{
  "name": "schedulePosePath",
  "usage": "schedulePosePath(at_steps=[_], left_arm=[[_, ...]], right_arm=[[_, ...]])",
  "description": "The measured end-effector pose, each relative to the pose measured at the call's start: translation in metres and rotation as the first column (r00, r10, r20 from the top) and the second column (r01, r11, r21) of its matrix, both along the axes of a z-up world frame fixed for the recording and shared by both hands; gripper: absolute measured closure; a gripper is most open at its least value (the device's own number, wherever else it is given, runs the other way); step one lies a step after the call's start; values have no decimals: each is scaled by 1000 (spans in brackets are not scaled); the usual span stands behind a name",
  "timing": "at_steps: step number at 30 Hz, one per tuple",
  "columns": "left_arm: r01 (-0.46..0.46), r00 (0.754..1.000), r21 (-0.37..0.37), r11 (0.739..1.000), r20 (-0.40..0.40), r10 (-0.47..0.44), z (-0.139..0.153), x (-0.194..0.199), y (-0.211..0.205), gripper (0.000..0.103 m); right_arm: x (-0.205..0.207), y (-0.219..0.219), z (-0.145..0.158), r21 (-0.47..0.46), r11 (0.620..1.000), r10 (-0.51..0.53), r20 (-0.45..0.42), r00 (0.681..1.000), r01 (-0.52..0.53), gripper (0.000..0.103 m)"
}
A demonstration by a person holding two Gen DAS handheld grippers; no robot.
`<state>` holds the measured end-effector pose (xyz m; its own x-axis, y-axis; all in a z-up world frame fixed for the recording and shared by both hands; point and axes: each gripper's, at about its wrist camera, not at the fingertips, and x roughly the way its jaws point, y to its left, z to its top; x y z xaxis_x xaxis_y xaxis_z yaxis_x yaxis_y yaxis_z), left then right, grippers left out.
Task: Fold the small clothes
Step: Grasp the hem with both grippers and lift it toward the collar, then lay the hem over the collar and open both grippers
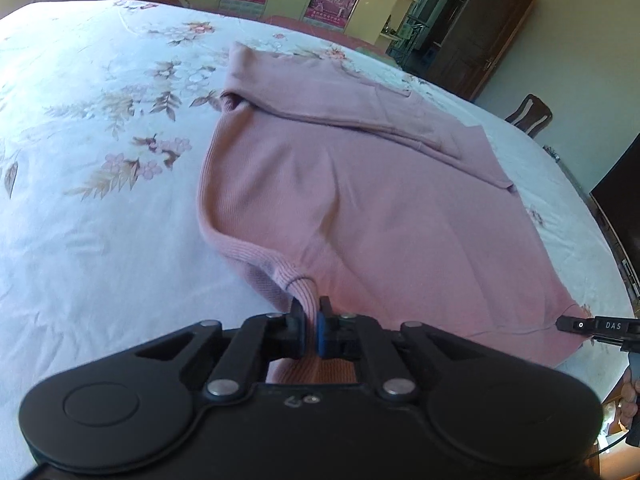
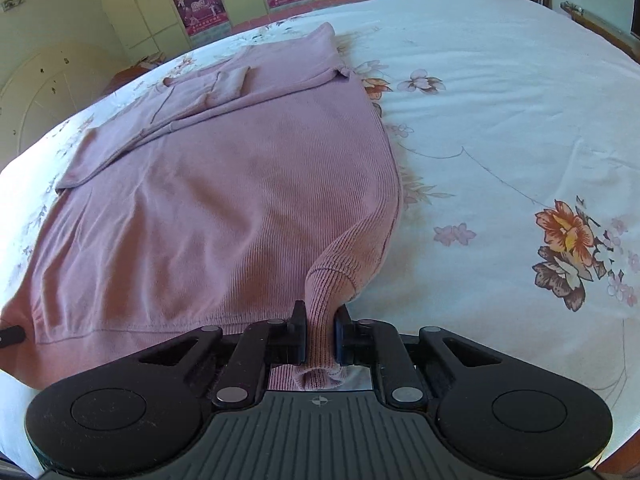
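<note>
Left wrist: left gripper (image 1: 311,312) jaws pinch pink sweater (image 1: 360,200) hem | right gripper (image 2: 321,320) jaws likewise

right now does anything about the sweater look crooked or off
Nothing is damaged. The sweater lies slightly askew on the bed, sleeves folded unevenly across its far end. Both grippers, left and right, are clamped on its near hem corners.

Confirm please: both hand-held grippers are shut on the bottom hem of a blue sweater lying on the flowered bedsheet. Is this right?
One detail is wrong: the sweater is pink, not blue, as both wrist views show. The left hand-held gripper and right hand-held gripper are indeed shut on its hem, on the flowered bedsheet.
</note>
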<state>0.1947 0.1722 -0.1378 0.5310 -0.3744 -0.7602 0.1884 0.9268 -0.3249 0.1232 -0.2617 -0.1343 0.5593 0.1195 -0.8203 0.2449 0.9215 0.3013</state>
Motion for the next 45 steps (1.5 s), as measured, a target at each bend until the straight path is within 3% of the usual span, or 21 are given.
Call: schedulePosePath(at_steps=[9, 20, 28, 32, 39, 42, 44, 45], left_arm=[[-58, 985, -83, 995, 158, 70, 45, 58, -12, 99], [-155, 945, -135, 979, 270, 187, 53, 186, -30, 99], [-247, 930, -138, 959, 246, 275, 28, 280, -41, 99], [-281, 929, -122, 952, 215, 302, 14, 314, -44, 99], [-308, 940, -32, 951, 146, 309, -15, 357, -58, 98], [-312, 945, 24, 950, 108, 307, -25, 369, -61, 83], [-328, 941, 32, 944, 95, 323, -24, 368, -57, 66], [-341, 936, 35, 939, 103, 336, -22, 366, -54, 32]], right_arm=[[51, -23, 46, 93, 996, -31, 164, 986, 16, 91], [200, -58, 51, 169, 985, -86, 278, 957, 39, 92], [309, -78, 19, 215, 975, -115, 261, 958, 58, 92], [345, -89, 1, 229, 970, -142, 235, 961, 87, 92], [384, -98, -23, 217, 970, -144, 169, 975, 106, 91], [392, -99, -29, 212, 970, -145, 130, 981, 115, 89], [393, -100, -27, 205, 972, -147, 136, 980, 117, 68], [389, -101, -24, 181, 975, -158, 159, 974, 129, 39]])
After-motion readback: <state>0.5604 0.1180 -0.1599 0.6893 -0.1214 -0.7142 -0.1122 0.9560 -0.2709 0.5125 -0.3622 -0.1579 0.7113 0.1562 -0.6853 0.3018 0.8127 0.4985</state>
